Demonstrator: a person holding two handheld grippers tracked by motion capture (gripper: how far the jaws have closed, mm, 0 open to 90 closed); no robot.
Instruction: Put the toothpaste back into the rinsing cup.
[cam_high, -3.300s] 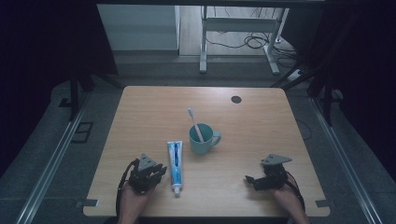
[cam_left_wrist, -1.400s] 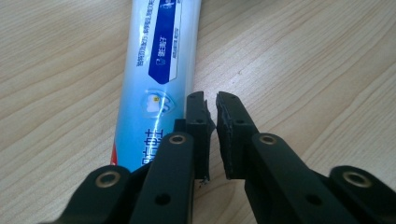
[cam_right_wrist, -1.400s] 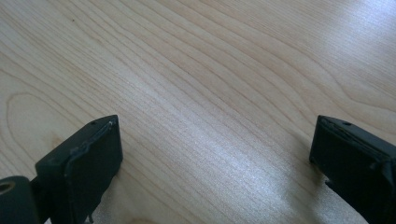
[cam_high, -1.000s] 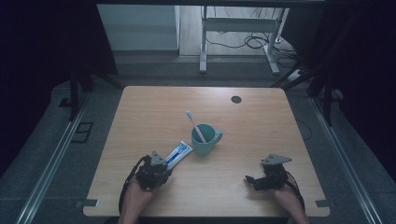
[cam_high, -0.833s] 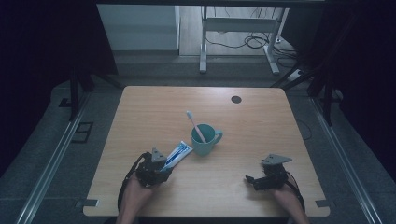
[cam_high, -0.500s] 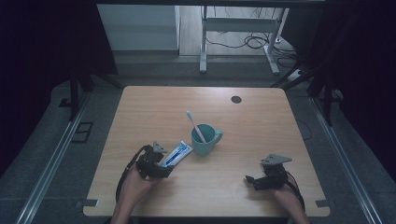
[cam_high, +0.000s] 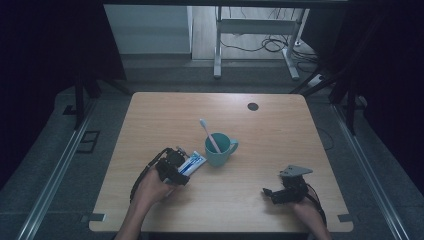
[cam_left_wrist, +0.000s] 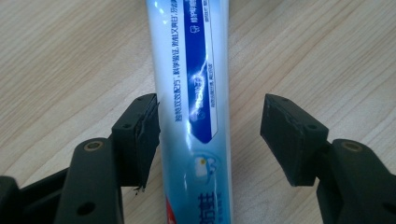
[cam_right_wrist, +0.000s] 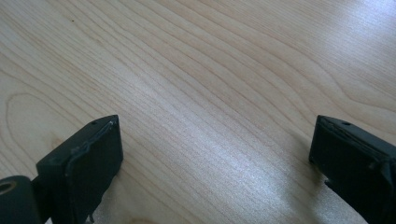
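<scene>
High view: left tool (cam_high: 184, 161) low, angled twd mug (cam_high: 220, 148), astride toothpaste (cam_high: 192, 163).

A pale wooden surface (cam_high: 280, 135) (with a dark round hole (cam_high: 253, 106) near its far edge) stands on grey floor (cam_high: 65, 170). Beyond it, a white metal frame (cam_high: 255, 30) and cables (cam_high: 260, 46); dark curtains (cam_high: 50, 45) flank both sides.

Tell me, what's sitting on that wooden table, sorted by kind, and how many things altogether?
Toothpaste tube: 1, lying flat beside the mug
Mug, teal: 1
Toothbrush, standing in the mug: 1
Hand-held grippers: 2, the left gripper open around the tube, the right gripper open over bare wood
Total: 5
</scene>
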